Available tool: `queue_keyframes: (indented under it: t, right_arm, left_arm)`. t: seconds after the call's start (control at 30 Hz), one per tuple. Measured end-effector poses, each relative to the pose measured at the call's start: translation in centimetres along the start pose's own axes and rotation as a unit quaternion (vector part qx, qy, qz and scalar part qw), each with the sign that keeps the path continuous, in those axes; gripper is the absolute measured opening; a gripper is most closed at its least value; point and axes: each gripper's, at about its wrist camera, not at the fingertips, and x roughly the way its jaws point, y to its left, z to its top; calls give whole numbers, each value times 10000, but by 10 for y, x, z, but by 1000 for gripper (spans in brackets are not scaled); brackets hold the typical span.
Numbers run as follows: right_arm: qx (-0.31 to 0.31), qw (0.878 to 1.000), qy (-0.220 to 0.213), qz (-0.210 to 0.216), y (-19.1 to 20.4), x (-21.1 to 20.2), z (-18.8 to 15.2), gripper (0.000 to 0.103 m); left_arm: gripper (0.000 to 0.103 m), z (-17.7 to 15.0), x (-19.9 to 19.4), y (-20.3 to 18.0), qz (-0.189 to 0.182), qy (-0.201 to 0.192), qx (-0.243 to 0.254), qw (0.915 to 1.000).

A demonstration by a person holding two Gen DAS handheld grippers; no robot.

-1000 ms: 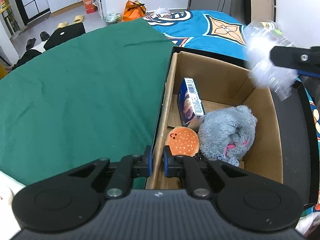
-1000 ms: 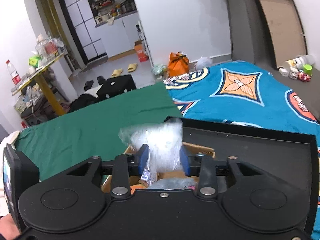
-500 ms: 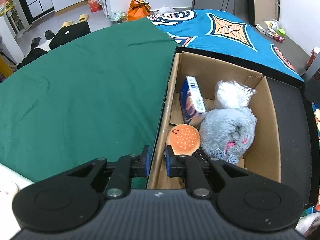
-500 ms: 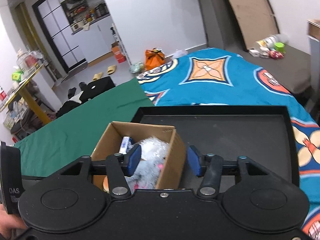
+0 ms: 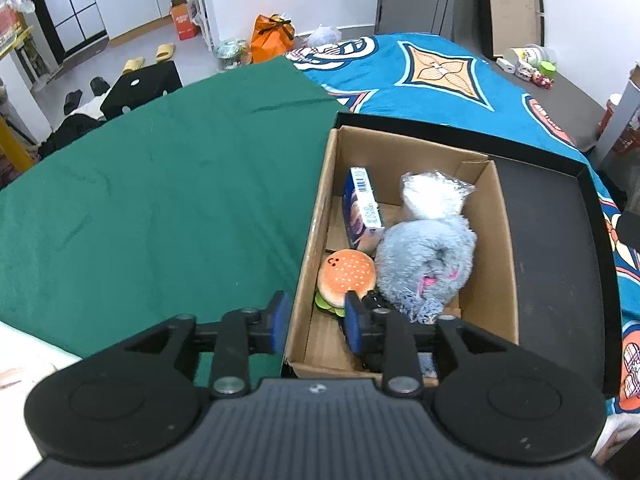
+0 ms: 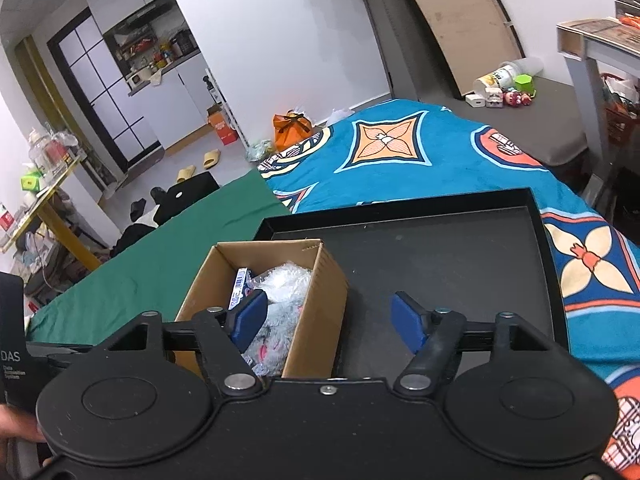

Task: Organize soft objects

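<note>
An open cardboard box (image 5: 486, 240) stands at the left end of a black tray (image 5: 552, 260). Inside lie a burger plush (image 5: 348, 272), a grey plush (image 5: 428, 252), a clear bag of white stuffing (image 5: 432, 196) and a blue carton (image 5: 362, 204). My left gripper (image 5: 316, 322) straddles the box's left wall; its jaws are opening and the pads stand clear of the cardboard. My right gripper (image 6: 328, 324) hovers over the box's (image 6: 320, 300) right wall beside the bag (image 6: 286, 282), its jaws opening with nothing held between them.
A green cloth (image 5: 160, 200) spreads left of the tray (image 6: 440, 248), and a blue patterned blanket (image 6: 400, 160) lies behind and to the right. An orange bag (image 5: 272, 36), slippers and shoes sit on the floor beyond. A shelf unit (image 6: 592, 52) stands far right.
The right gripper let go of the clear bag, which now lies in the box, then drew back and widened. The left gripper's jaws came off the box wall and it rose slightly.
</note>
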Motion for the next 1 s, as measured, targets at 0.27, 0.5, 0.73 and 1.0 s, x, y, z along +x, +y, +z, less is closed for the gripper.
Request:
queue_keyframes:
  t: [0.27,0.5,0.73,1.0]
  right_arm:
    - [144,9998,-80,-88,-8,-20,-10,102]
    - [194,9996,-189,-91,-12,-42,-13,103]
    - [234,9993,-243,-131,-13,-66,-21,103]
    - [218,9988,-334,-274,-10,-96,-30,103]
  left_arm:
    - [68,-5,-25,-6,-139,-104,8,9998]
    - [78,-10,-48,-9,-87,-258,28,9996]
    - [86,-18,-74,-17,-113,-424,166,9989]
    - [90,-32,-104,-22,-130,-627,353,9973]
